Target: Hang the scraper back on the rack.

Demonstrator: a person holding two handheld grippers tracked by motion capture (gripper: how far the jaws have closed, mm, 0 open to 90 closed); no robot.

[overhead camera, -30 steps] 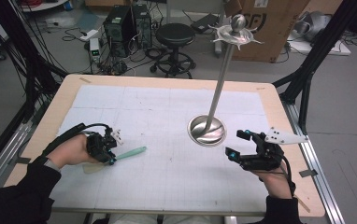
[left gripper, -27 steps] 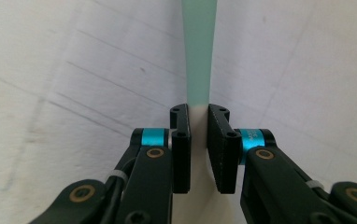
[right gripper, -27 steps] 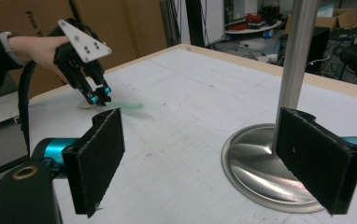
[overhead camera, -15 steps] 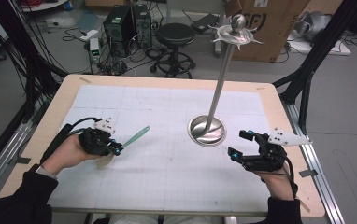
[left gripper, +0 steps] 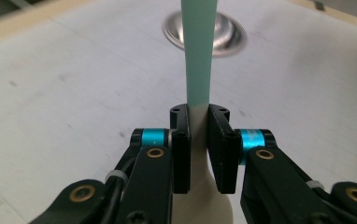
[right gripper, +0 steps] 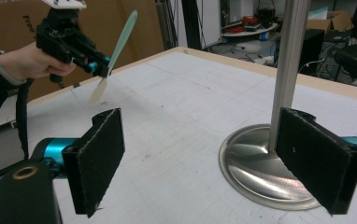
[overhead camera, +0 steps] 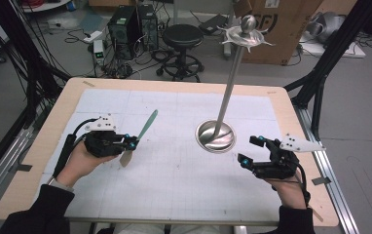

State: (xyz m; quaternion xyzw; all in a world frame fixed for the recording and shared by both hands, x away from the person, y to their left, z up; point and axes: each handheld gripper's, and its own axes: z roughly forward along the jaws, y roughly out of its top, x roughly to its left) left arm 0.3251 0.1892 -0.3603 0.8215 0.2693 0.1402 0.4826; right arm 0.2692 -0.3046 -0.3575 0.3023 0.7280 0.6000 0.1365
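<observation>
Nearest to us, in the left gripper view, the left gripper (left gripper: 199, 140) has its black fingers (left gripper: 181, 154) clamped on a slim spatula (left gripper: 198, 56); the cream handle end is cut off at the bottom edge and the matte, pale green blade runs out of the top, so we cannot see its tip there. In the high view the spatula (overhead camera: 143, 130) is held clear above the worktop (overhead camera: 174, 195), tilted, green end up and away from us, cream end low. The right gripper (overhead camera: 254, 151) sits at the right side, its fingers (right gripper: 99, 156) wide apart with nothing between them; their pads look rough and felt-like. Just beyond them stands a polished metal stand (overhead camera: 216, 134) with a round dished base and a thin pole. Its ornate top (overhead camera: 245, 34) is small and hard to make out. The worktop is a pale gridded mat on a wooden board.
</observation>
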